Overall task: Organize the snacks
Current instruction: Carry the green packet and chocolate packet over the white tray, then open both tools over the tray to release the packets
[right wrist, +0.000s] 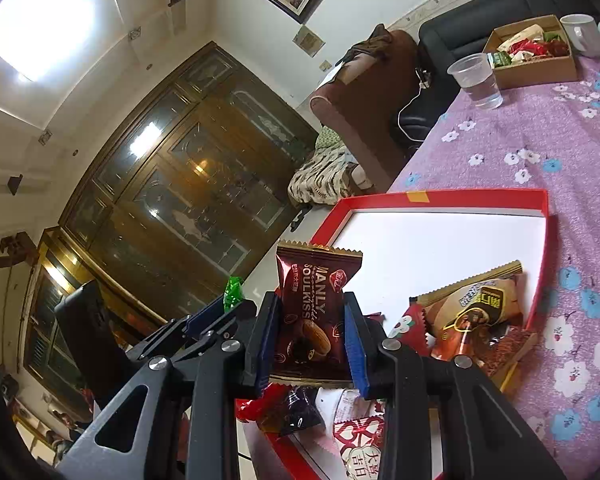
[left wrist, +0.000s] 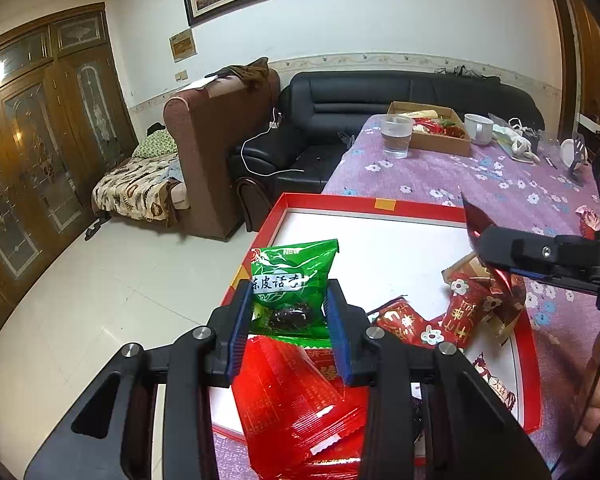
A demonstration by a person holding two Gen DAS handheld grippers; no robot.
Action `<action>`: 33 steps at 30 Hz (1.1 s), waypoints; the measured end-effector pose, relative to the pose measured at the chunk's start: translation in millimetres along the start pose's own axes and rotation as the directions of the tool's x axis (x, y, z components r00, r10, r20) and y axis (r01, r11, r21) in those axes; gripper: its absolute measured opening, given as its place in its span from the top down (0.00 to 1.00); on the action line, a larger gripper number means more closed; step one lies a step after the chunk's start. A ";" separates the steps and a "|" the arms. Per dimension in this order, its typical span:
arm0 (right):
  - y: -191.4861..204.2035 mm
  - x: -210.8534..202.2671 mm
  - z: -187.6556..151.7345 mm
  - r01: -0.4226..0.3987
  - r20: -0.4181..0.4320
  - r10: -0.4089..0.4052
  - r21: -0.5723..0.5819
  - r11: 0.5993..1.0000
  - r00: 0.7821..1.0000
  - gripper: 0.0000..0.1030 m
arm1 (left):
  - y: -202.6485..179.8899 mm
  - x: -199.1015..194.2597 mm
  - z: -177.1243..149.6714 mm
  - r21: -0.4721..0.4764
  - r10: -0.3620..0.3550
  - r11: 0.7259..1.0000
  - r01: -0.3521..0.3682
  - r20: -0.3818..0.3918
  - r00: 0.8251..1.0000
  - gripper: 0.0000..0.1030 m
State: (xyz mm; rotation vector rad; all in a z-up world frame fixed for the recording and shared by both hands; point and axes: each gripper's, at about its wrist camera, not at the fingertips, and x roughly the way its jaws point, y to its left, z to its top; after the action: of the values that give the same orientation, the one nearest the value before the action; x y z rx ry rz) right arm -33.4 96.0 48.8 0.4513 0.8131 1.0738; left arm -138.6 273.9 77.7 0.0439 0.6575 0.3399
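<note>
My left gripper (left wrist: pixel 287 292) is shut on a green snack packet (left wrist: pixel 290 280) and holds it above the red-rimmed white tray (left wrist: pixel 340 204). My right gripper (right wrist: pixel 311 300) is shut on a dark red "Manly Soulkiss" packet (right wrist: pixel 314 308), lifted over the same tray (right wrist: pixel 440 196). The right gripper also shows at the right edge of the left wrist view (left wrist: pixel 500 240), with the dark red packet (left wrist: pixel 474 216) in it. Loose red packets (left wrist: pixel 440 320) and a brown packet (right wrist: pixel 476 308) lie in the tray. A red wrapper (left wrist: pixel 296 404) lies under my left gripper.
A purple flowered tablecloth (left wrist: pixel 440 172) covers the table. At the far end stand a cardboard box of snacks (left wrist: pixel 432 126), a clear plastic cup (left wrist: pixel 397 136) and a white mug (left wrist: pixel 479 128). A black sofa (left wrist: pixel 360 96) and a brown armchair (left wrist: pixel 216 140) stand beyond the table.
</note>
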 end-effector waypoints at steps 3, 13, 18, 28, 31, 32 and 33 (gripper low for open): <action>1.4 -0.4 -0.7 0.021 0.001 -0.021 -0.010 1.000 1.000 0.68 | -1.6 -0.4 0.1 0.005 0.001 1.000 -0.001 -0.001 1.000 0.67; 12.2 1.7 -4.5 0.044 -0.005 -0.044 -0.052 0.998 0.999 0.68 | -6.2 4.7 0.9 0.020 0.006 1.000 -0.006 -0.014 1.000 0.67; 12.1 2.1 -3.6 0.046 -0.008 -0.046 -0.051 0.998 0.999 0.68 | -7.4 6.1 -0.4 0.027 0.015 1.000 -0.015 -0.016 1.000 0.67; 13.1 1.0 -3.0 0.053 -0.002 -0.054 -0.054 0.997 0.999 0.68 | -7.3 6.9 -0.3 0.028 0.022 0.999 -0.022 -0.012 1.000 0.67; 13.0 0.1 -3.3 0.055 0.002 -0.055 -0.053 0.997 0.998 0.68 | -6.7 7.9 -0.2 0.028 0.024 0.999 -0.023 -0.013 1.000 0.67; 13.0 0.0 -3.4 0.056 0.002 -0.056 -0.054 0.997 0.998 0.67 | -6.1 7.9 -0.3 0.028 0.025 0.999 -0.024 -0.013 1.000 0.67; 13.1 -0.4 -3.2 0.058 0.003 -0.058 -0.055 0.997 0.998 0.67 | -5.7 7.9 -0.2 0.027 0.027 0.999 -0.027 -0.011 1.000 0.67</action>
State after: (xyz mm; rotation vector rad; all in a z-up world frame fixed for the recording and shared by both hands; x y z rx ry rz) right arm -43.6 101.0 55.9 0.3799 0.7897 1.0394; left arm -131.1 271.0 72.1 0.0764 0.6730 0.3579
